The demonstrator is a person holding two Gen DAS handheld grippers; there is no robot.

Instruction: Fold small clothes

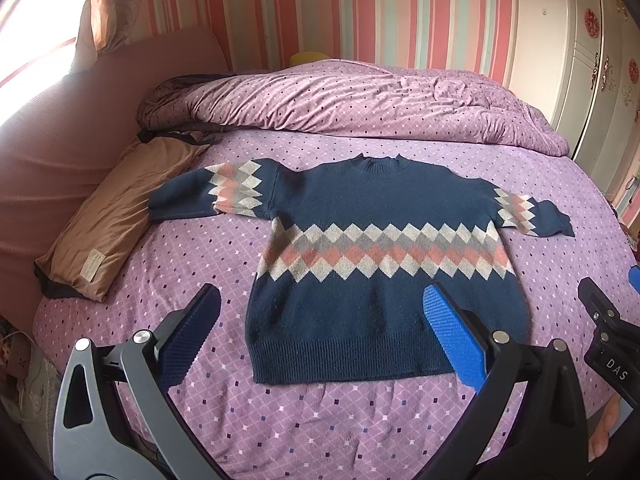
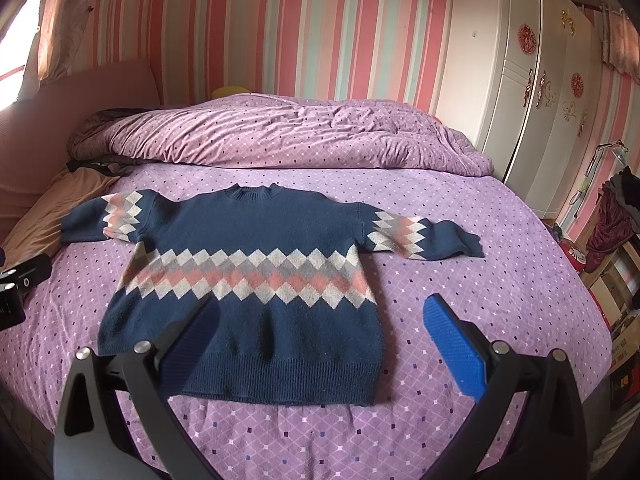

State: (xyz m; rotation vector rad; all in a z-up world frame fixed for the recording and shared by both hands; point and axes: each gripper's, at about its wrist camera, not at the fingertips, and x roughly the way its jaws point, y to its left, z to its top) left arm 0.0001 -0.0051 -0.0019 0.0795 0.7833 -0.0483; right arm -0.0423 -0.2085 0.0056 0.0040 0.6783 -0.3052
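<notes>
A small navy sweater (image 1: 372,208) with a band of pink, grey and cream diamonds lies flat on the purple bed, front up, both sleeves spread out, hem toward me. It also shows in the right wrist view (image 2: 256,232). My left gripper (image 1: 320,320) is open and empty, held above the hem's left half. My right gripper (image 2: 320,328) is open and empty, held above the hem's right corner. Part of the right gripper shows at the right edge of the left wrist view (image 1: 608,320).
The bed sheet (image 1: 304,420) is purple with small diamonds. A rumpled purple duvet (image 1: 360,100) lies behind the sweater. A tan pillow (image 1: 120,220) lies at the left by the pink headboard (image 1: 52,152). A white wardrobe (image 2: 532,92) stands at the right.
</notes>
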